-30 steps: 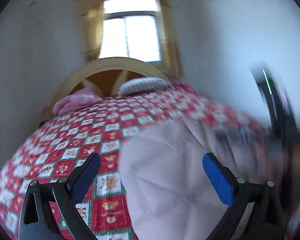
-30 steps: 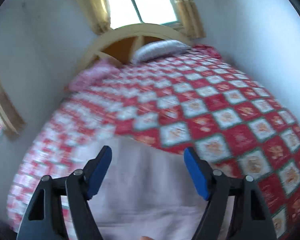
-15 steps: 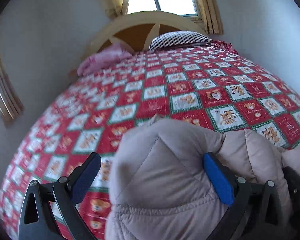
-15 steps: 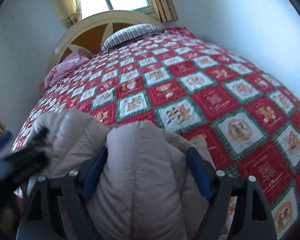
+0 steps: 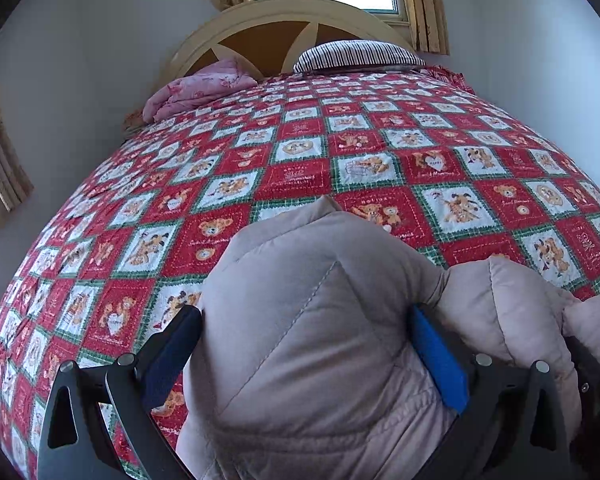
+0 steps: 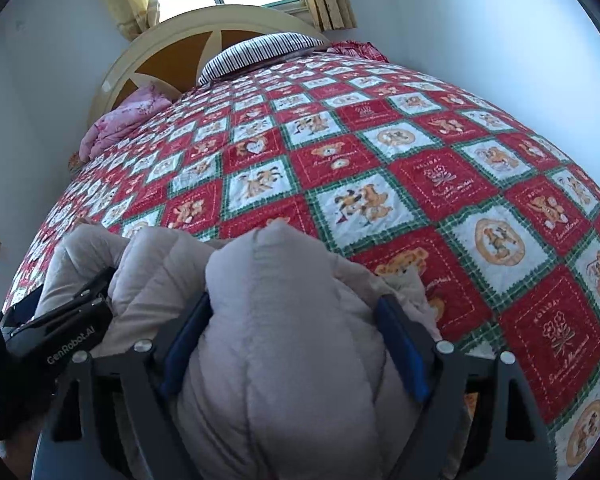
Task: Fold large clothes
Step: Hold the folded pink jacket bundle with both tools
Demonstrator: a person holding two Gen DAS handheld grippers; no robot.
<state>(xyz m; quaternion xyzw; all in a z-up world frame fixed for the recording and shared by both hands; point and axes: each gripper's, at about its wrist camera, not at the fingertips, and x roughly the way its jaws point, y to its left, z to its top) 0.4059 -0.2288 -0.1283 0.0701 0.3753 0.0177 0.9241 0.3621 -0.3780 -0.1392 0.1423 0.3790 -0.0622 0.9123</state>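
Across the lower half of both wrist views, a puffy beige quilted jacket (image 5: 320,340) lies bunched on the near end of the bed (image 5: 340,152). Its padding bulges between the wide-spread jaws of the left gripper (image 5: 306,354). The right gripper (image 6: 296,338) has just been opening its jaws, padding filling the gap; whether either pair presses it cannot be told.

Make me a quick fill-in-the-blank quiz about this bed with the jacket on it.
1. Beyond the puffer jacket, the bedspread has squares that alternate white and ____.
2. The pillow at the headboard has a ____ pattern.
3. The folded blanket beside the pillow is ____ in colour.

Missing words: red; striped; pink
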